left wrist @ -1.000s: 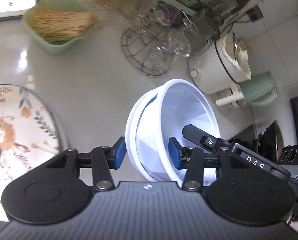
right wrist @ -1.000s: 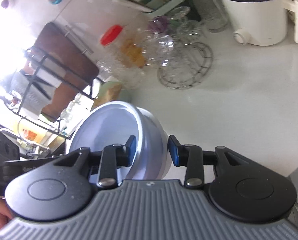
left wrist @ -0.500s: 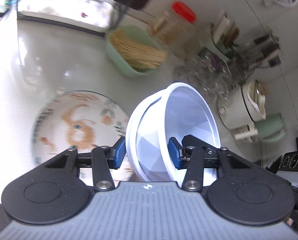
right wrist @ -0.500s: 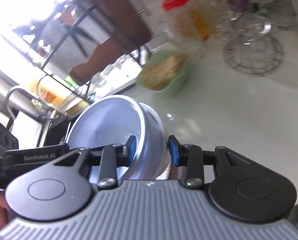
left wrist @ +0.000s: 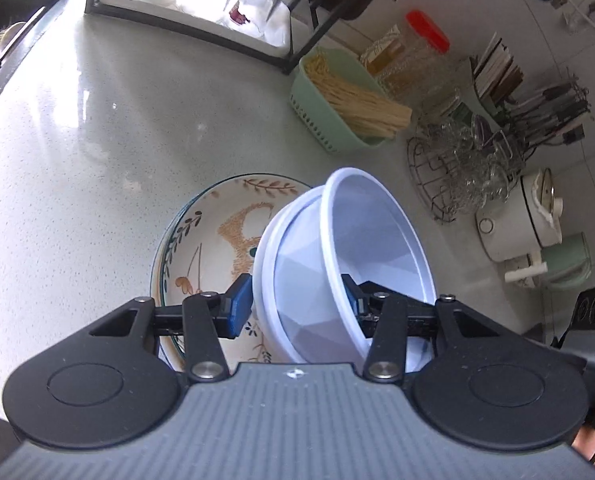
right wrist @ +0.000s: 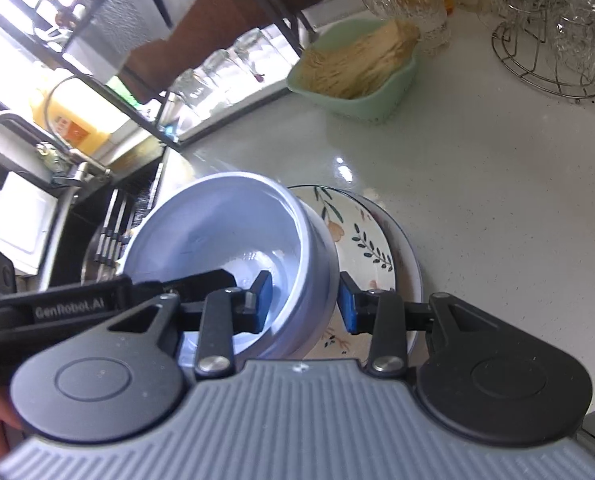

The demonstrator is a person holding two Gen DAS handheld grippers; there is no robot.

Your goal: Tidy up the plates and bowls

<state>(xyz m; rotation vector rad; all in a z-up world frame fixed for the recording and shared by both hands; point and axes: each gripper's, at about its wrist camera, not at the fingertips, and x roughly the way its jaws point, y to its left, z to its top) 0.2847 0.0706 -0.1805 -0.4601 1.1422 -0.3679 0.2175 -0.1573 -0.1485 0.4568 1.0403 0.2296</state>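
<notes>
two grippers clamp the same load between them: the left gripper (left wrist: 297,308) has its blue pads pressed on the near wall of the nested white plastic bowls (left wrist: 349,256), one pad outside and one inside, and the right gripper (right wrist: 303,300) is closed on the opposite wall of the same stack in the same way. neither set of jaws has altered its spread over the last second; the grip is steady on both sides.

what has changed lies around the bowls. a second ago, in the left wrist view, the round ceramic plate painted with a rabbit and leaf sprigs (left wrist: 213,240) sat far off at the left edge of the frame; half a second ago it lay just left of the bowls; now it is directly under and behind them, its rim showing on the far side in both views. the pale speckled stone countertop (left wrist: 97,140) beyond has swung too, so the green basket of dry noodles (left wrist: 337,100) and the black dish rack with upturned glasses (left wrist: 201,4) have come into sight. the bowls have therefore been carried sideways and slightly down toward the plate.

for the task, this reads as the transport nearly done: the stack hangs tilted over the plate, and i cannot tell whether its base touches yet. what remains, by my judgement, is levelling it, lowering it onto the plate's centre, and releasing both grips.
</notes>
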